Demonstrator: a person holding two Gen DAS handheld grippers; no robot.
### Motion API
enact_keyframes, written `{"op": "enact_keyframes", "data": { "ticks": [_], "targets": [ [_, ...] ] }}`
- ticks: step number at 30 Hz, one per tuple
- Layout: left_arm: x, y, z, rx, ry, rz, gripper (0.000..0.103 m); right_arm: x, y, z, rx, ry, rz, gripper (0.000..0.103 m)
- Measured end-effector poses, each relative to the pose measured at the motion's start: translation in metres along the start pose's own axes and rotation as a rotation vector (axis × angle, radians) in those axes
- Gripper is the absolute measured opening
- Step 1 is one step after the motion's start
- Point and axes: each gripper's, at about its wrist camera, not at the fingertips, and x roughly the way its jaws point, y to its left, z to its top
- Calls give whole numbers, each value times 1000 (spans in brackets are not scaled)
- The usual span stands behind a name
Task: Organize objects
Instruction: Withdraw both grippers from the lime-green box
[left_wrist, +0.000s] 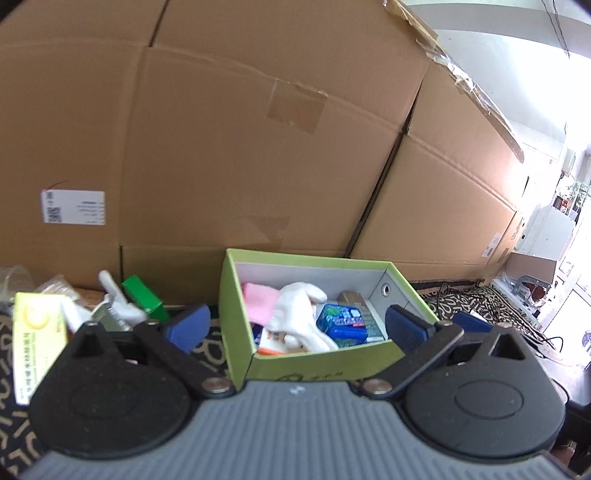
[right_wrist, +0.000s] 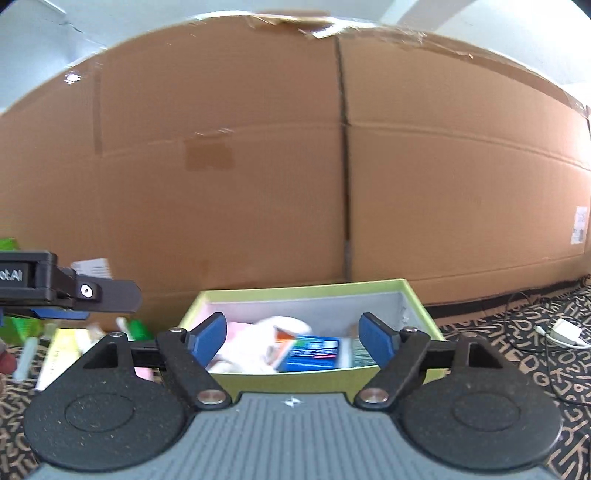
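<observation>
A light green open box (left_wrist: 325, 363) sits on a patterned rug. It holds a pink cloth (left_wrist: 260, 302), a white glove (left_wrist: 299, 314) and a blue packet (left_wrist: 341, 325). My left gripper (left_wrist: 297, 325) is open and empty, its fingers spread either side of the box. Left of the box lie a yellow carton (left_wrist: 35, 339), a green box (left_wrist: 144, 299) and a white glove (left_wrist: 118, 299). In the right wrist view the same green box (right_wrist: 295, 380) lies ahead. My right gripper (right_wrist: 293, 338) is open and empty above it. The left gripper (right_wrist: 66, 291) shows at the left edge.
Large cardboard boxes (left_wrist: 258, 129) form a wall right behind the green box, also seen in the right wrist view (right_wrist: 443, 184). A white charger with cable (right_wrist: 565, 330) lies on the black-and-tan rug (right_wrist: 546, 373) to the right. Furniture stands at far right (left_wrist: 554, 229).
</observation>
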Motion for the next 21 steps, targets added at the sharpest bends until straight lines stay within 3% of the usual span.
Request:
{"op": "enact_keyframes", "data": {
  "ticks": [6,10,13,21],
  "targets": [
    [-47,46,-36,-52,22,46,103,-22,33,-19,11,1,111,86],
    [-62,91,-60,-86,65,165,103,-25,59,-41,3,44,187,86],
    [-61,124,-68,-130,111,271,103,-16,82,-59,-14,98,235,86],
    [-19,168,-50,-196,127,380,103,-10,117,-80,-54,193,313,86]
  ]
}}
